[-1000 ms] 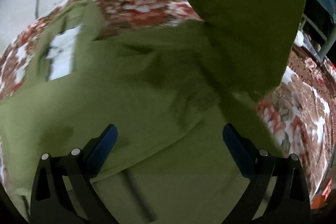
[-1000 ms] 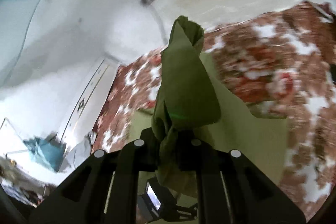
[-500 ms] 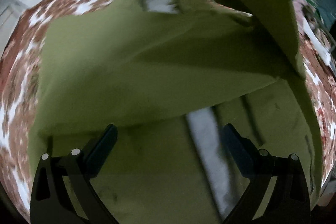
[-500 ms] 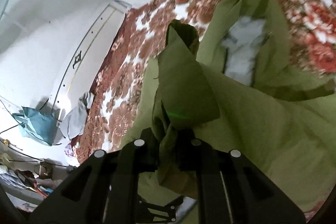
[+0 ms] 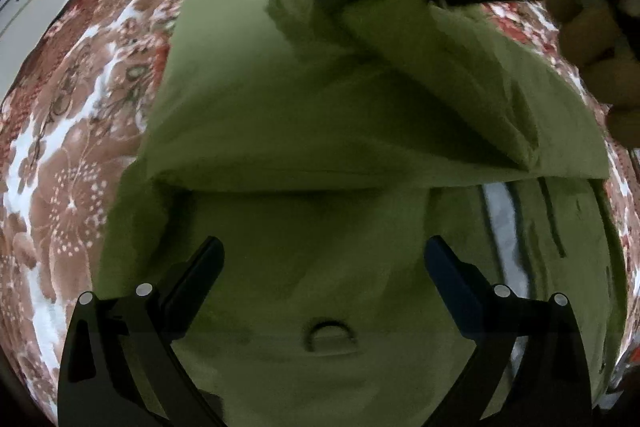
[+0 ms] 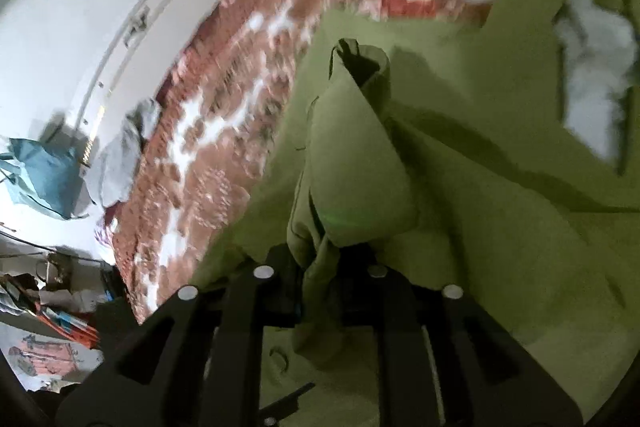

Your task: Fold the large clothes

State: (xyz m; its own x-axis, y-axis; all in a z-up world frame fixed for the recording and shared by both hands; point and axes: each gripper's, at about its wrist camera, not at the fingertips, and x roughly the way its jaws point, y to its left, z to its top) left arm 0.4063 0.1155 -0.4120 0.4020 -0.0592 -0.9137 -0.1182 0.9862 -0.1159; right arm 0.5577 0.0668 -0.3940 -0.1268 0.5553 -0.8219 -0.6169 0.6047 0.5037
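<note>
Large olive-green cloth garment (image 5: 320,131) lies spread on the red-brown floral bedspread (image 5: 72,147), upper part doubled over the lower. Right gripper (image 6: 320,259) is clamped on a bunched fold of it, raised off the bed. Left gripper (image 5: 322,255) hovers over the lower panel, fingers wide apart, gripping nothing. Right-view background is blurred.

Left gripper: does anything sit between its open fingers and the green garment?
Nothing visible does. The left gripper hangs open directly over the green garment, whose far corner the right gripper pinches above the floral blanket.
</note>
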